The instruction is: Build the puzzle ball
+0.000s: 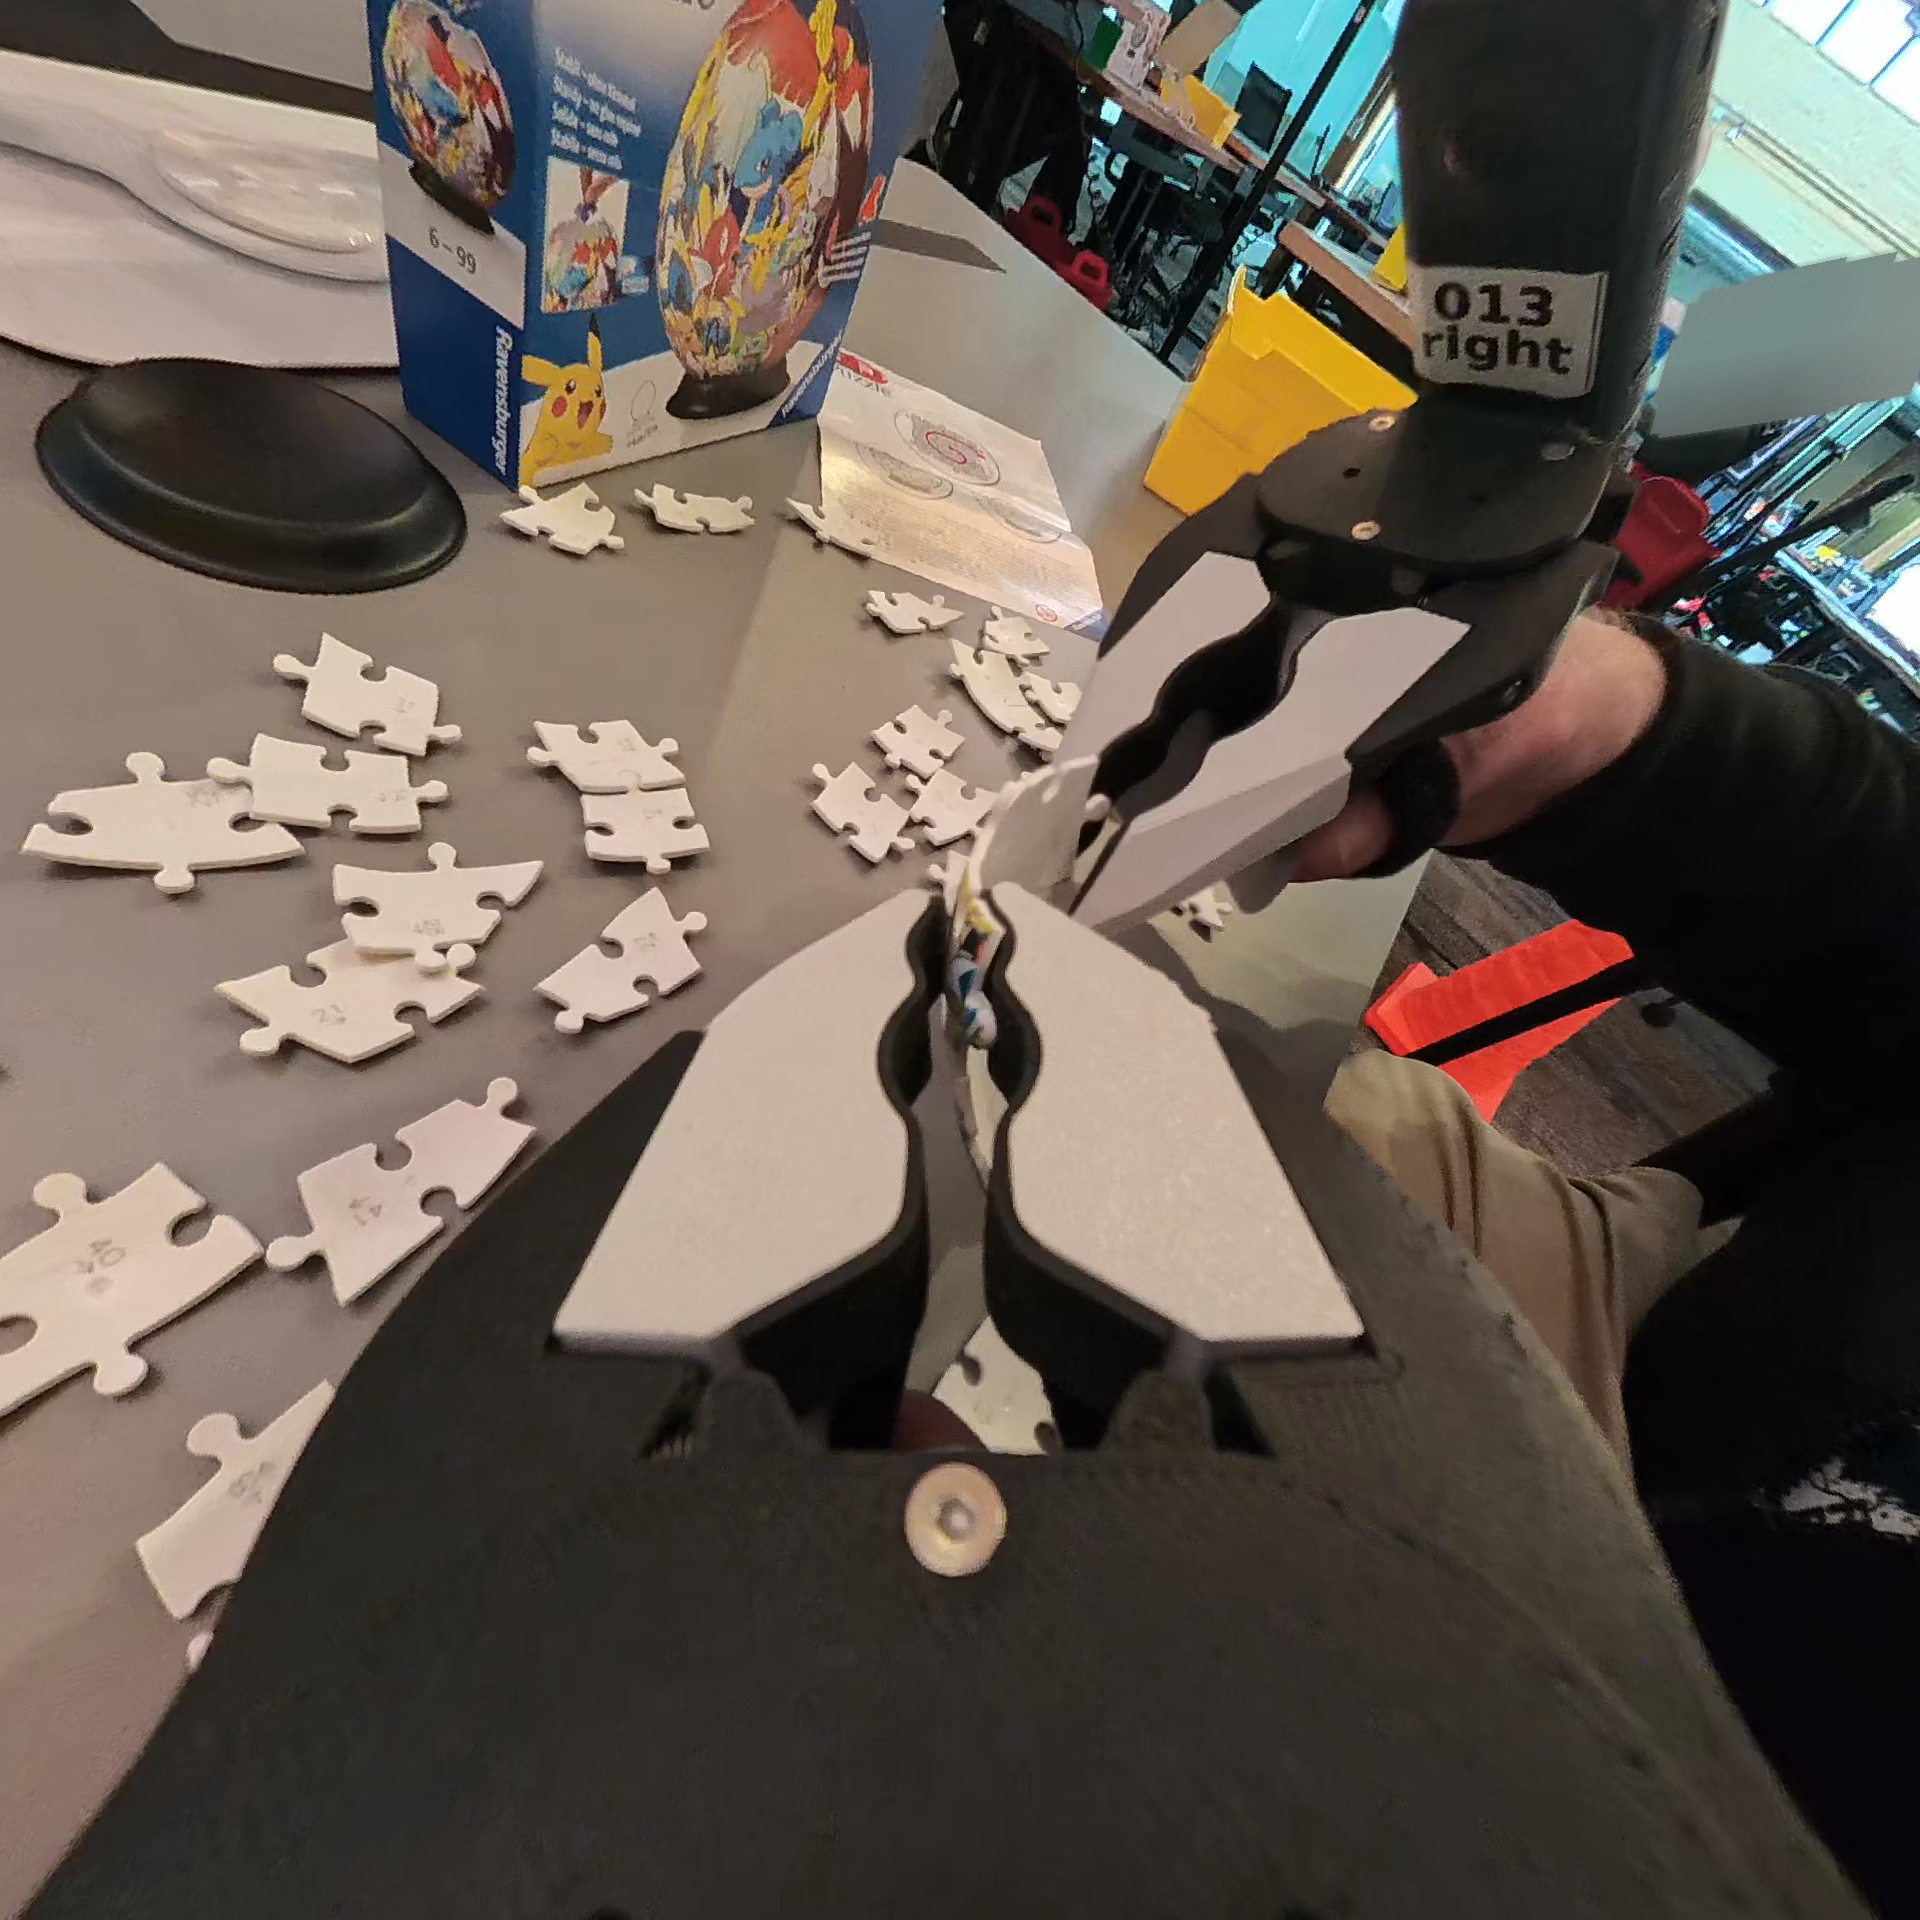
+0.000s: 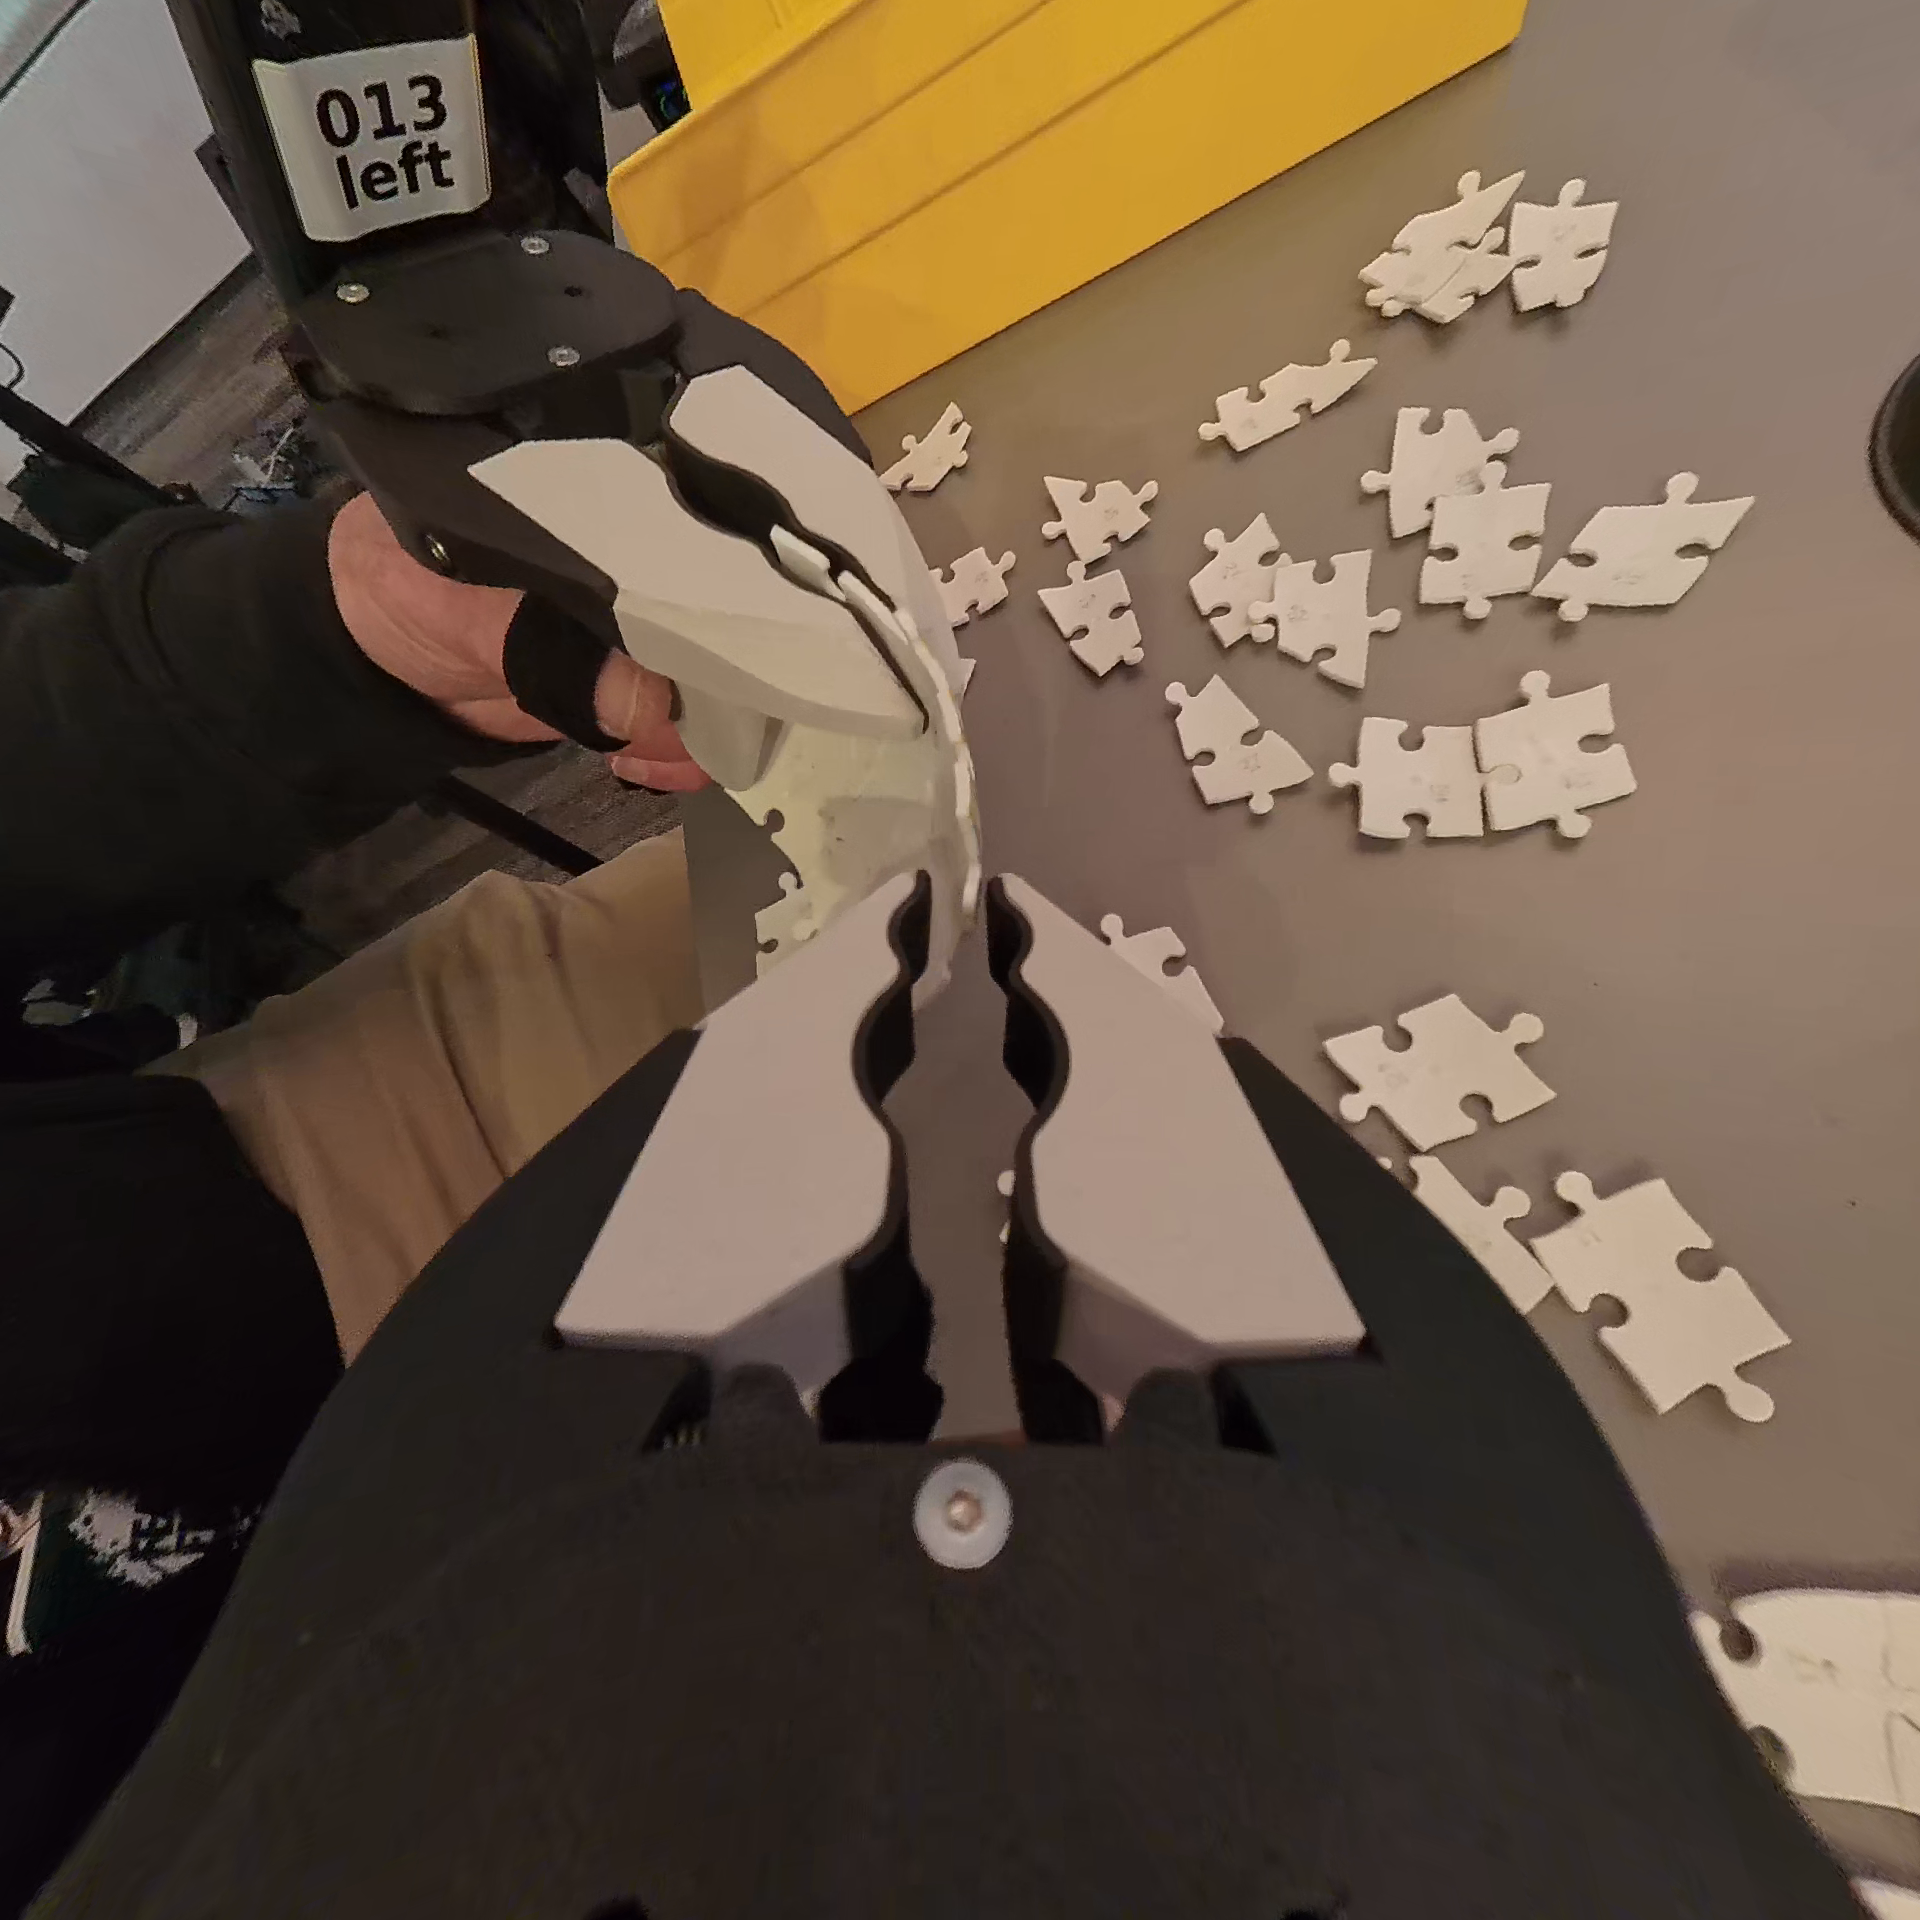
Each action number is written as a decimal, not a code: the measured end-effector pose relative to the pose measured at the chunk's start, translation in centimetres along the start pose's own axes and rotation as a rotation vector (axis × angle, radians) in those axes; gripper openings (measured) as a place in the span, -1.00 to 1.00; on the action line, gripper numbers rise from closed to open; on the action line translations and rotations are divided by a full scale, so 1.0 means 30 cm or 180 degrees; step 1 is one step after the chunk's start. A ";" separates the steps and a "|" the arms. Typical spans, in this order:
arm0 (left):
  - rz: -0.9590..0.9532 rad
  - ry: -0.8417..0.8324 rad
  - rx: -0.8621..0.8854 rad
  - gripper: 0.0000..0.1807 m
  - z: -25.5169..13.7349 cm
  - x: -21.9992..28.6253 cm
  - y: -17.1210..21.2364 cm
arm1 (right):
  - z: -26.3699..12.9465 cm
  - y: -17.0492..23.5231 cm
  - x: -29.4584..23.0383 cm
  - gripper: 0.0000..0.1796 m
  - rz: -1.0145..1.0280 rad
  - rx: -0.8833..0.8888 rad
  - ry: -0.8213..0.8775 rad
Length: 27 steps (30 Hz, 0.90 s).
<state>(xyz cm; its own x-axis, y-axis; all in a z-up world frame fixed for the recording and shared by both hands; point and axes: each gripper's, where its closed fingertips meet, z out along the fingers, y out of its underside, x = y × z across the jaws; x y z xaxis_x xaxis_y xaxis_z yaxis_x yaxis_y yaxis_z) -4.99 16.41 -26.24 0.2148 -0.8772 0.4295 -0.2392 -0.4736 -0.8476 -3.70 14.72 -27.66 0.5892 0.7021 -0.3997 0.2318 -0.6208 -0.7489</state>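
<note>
Your left gripper [image 1: 971, 904] is clamped on the assembled shell [image 1: 971, 987], a curved run of joined puzzle pieces held edge-on between its grey fingers [image 1: 790, 1122], with the printed colours just showing in the gap. From the right wrist view that same shell [image 2: 873, 821] shows its white inner face, hanging off the left gripper [image 2: 914, 707] over the table edge, above your tan trouser leg [image 2: 468, 1039]. Your right gripper [image 2: 951, 894] has its jaws slightly apart, the tips straddling the lower rim of the shell; whether they actually touch it I cannot tell. In the left wrist view the right gripper [image 1: 1081, 862] comes in from 2 o'clock, its tips at a white piece [image 1: 1039, 821] at the top of the shell, and that view does not settle whether it grips. Loose pieces [image 1: 416, 914] lie white side up across the grey table [image 1: 623, 623], mostly from 8 to 11 o'clock of your left gripper, with a smaller cluster [image 1: 935, 769] just beyond the shell at 12 o'clock. The puzzle box [image 1: 623, 229] stands upright at 11 o'clock, the black stand [image 1: 249, 468] beside it at 10 o'clock, and a paper leaflet [image 1: 956, 488] flat at 12 o'clock. A yellow bin [image 1: 1268, 395] sits at 1 o'clock by the far table edge.
</note>
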 end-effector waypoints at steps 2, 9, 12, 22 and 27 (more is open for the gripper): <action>0.0022 -0.0001 -0.0005 -0.94 0.002 0.004 0.000 | 0.003 -0.008 0.002 -0.98 -0.0017 0.0044 0.0032; -0.0003 -0.0010 0.0059 -0.93 0.000 0.004 -0.011 | -0.003 -0.020 -0.001 -1.00 0.0113 0.0125 -0.0049; -0.0033 -0.0021 0.0088 -0.93 0.001 0.002 -0.015 | 0.000 -0.022 0.004 -1.00 0.0201 0.0187 -0.0069; -0.0158 -0.0046 0.0210 -0.94 -0.009 -0.014 -0.029 | -0.020 -0.041 0.011 -0.98 0.0189 0.0312 -0.0030; -0.0201 0.0022 0.0183 -0.89 -0.007 -0.007 -0.022 | -0.015 -0.039 0.013 -1.00 0.0161 0.0308 -0.0013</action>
<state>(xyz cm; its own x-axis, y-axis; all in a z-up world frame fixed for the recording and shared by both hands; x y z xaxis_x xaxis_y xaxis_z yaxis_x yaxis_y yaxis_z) -5.09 16.90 -25.72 0.2212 -0.8464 0.4845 -0.1707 -0.5227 -0.8352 -3.39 15.55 -26.70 0.5952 0.6723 -0.4402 0.1260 -0.6191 -0.7752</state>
